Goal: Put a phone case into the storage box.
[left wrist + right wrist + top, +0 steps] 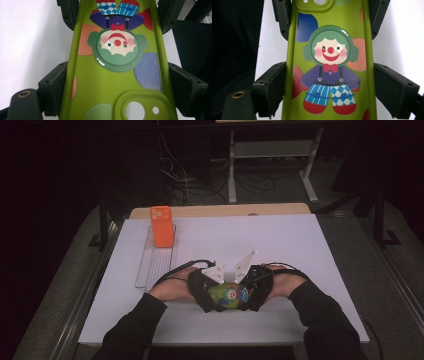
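Item: green phone case point(228, 295), soft-looking, printed with a clown figure and coloured spots, camera cut-out at one end; it is lying low over the near middle of the white table point(280, 245), spanning between the two grippers. The left gripper point(207, 296) is clamping the cut-out end, its black pads point(53, 85) pressing on both long edges, the jaws closed in tight on the case. The right gripper point(250, 295) is gripping the clown's-feet end the same way, its pads point(270, 86) bearing on both edges, jaws standing about case-wide. Holding it by opposite ends is probably keeping the case level and taut, ready for flexing or fitting. Further off: an orange phone point(162, 226) is standing propped at the far end of a clear ribbed tray point(156, 265), well apart to the left, likely waiting for this case.
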Motion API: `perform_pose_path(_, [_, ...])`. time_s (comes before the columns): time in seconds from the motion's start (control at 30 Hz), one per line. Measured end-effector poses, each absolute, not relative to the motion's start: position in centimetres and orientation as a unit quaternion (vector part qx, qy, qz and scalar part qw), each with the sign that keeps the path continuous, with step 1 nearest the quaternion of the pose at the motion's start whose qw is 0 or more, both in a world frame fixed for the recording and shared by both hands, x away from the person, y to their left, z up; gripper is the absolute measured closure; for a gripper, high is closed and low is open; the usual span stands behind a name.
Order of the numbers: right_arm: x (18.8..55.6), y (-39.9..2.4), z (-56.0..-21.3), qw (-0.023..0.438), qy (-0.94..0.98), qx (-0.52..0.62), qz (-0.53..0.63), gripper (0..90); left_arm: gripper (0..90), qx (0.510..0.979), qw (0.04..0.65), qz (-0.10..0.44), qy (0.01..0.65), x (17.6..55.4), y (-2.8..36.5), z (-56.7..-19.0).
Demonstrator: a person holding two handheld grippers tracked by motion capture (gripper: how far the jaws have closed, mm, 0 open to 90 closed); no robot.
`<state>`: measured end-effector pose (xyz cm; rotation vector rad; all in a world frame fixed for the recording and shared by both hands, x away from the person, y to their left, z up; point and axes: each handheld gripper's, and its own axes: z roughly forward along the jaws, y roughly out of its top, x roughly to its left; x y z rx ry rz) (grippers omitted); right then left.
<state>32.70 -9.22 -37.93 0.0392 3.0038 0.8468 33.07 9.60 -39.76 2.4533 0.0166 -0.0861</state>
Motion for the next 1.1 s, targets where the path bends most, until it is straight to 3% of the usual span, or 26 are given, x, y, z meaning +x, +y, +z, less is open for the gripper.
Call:
perform_pose_path(0.17, [32.8,-9.4,-38.1,-0.003,0.959,0.028,0.281,13.6,15.3,0.941,0.337,-0.03,0.008,33.1,9.6,-39.7])
perform_pose_path(0.37, [33.4,-10.6,-38.0,-0.001,0.95,0.068,0.304,2.1,15.4,0.938,0.345,-0.016,0.037,33.3,10.1,-39.4])
perform_pose_path(0.77, [33.9,-14.3,-37.7,0.04,0.918,0.179,0.351,2.1,15.3,0.934,0.334,0.017,0.123,33.6,10.9,-39.2])
perform_pose_path(0.97, [33.6,-15.3,-38.4,0.029,0.893,0.267,0.361,2.4,15.3,0.935,0.319,0.049,0.148,33.7,11.5,-39.0])
perform_pose_path(1.1, [33.3,-15.6,-39.1,0.049,0.881,0.304,0.359,2.4,15.3,0.928,0.321,0.06,0.176,33.9,11.9,-38.8])
